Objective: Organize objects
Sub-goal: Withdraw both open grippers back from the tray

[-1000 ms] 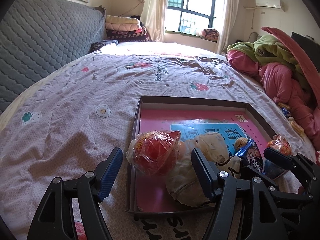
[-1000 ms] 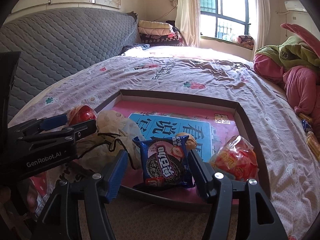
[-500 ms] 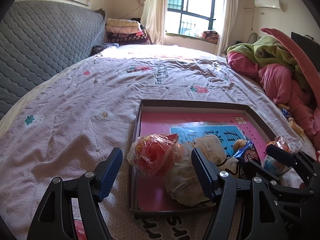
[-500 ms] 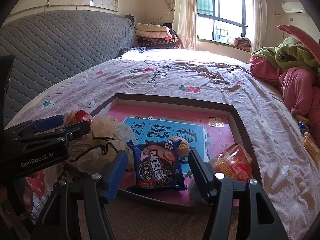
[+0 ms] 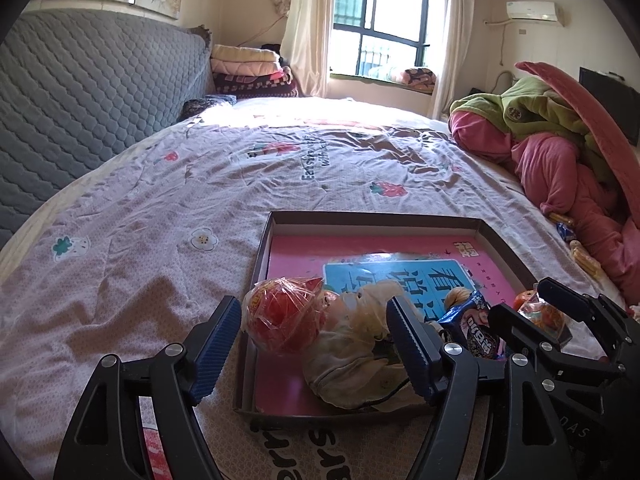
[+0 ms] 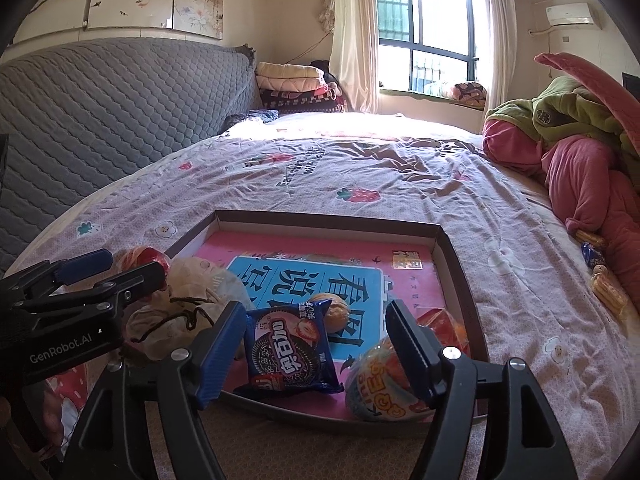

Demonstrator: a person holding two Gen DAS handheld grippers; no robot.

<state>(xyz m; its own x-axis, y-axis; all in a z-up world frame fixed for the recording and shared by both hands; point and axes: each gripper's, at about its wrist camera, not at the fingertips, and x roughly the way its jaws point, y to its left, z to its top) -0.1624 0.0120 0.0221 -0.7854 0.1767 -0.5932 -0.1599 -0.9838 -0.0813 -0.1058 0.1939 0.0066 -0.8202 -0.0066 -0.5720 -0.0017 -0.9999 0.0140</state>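
The left gripper is held wide open around a red cellophane-wrapped snack without pressing it, while the jaws of the right gripper, which have just been opening, are spread clear of the blue cookie packet lying between them. Both snacks are found at the near end of a shallow brown tray with a pink and blue printed floor, beside a cream drawstring pouch, a walnut and a round clear-wrapped snack. The tray is set on a floral bedsheet.

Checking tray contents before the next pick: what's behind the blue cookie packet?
A walnut shows right behind the blue cookie packet, on the shallow box tray's pink-and-blue printed floor. The packet covers the walnut's lower part and whatever lies beneath itself.
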